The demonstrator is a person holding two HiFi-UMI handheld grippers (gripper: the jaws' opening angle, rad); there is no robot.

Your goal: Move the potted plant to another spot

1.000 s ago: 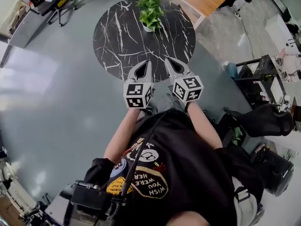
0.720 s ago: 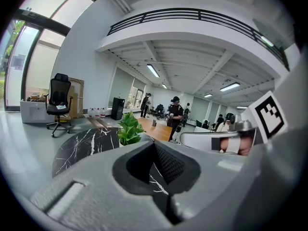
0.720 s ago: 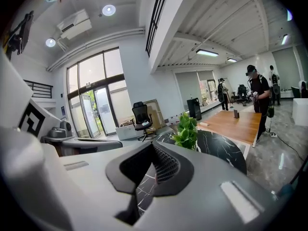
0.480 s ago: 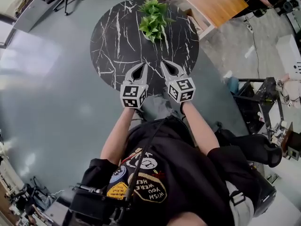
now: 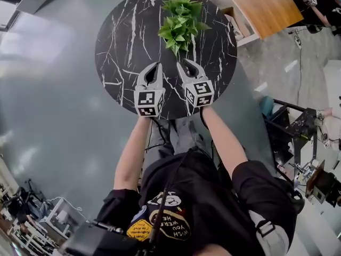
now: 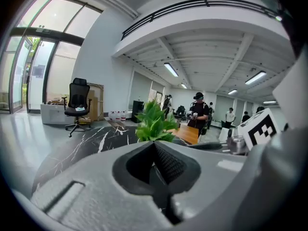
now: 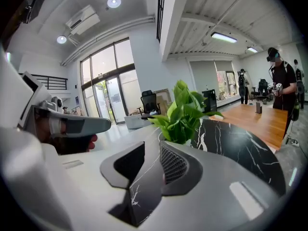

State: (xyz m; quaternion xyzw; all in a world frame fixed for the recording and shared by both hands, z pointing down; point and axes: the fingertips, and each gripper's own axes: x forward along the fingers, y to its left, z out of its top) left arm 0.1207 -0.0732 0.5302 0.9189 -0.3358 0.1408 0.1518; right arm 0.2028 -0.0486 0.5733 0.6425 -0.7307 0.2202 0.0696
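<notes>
A leafy green potted plant stands on the far side of a round black marble table. Both grippers hover side by side over the table's near half, short of the plant and not touching it. My left gripper has its jaws together with nothing in them; its own view shows the plant just beyond the jaw tips. My right gripper is opening its jaws, with a narrow empty gap between them and the plant ahead. The pot is mostly hidden by leaves.
A light wooden table stands beyond the marble one at the right. A black rack is on the floor at the right. An office chair and standing people are far off. Grey floor surrounds the table.
Both grippers have moved forward and down from the table's near edge to over its top, closer to the plant. The right gripper's jaws have parted a little.
</notes>
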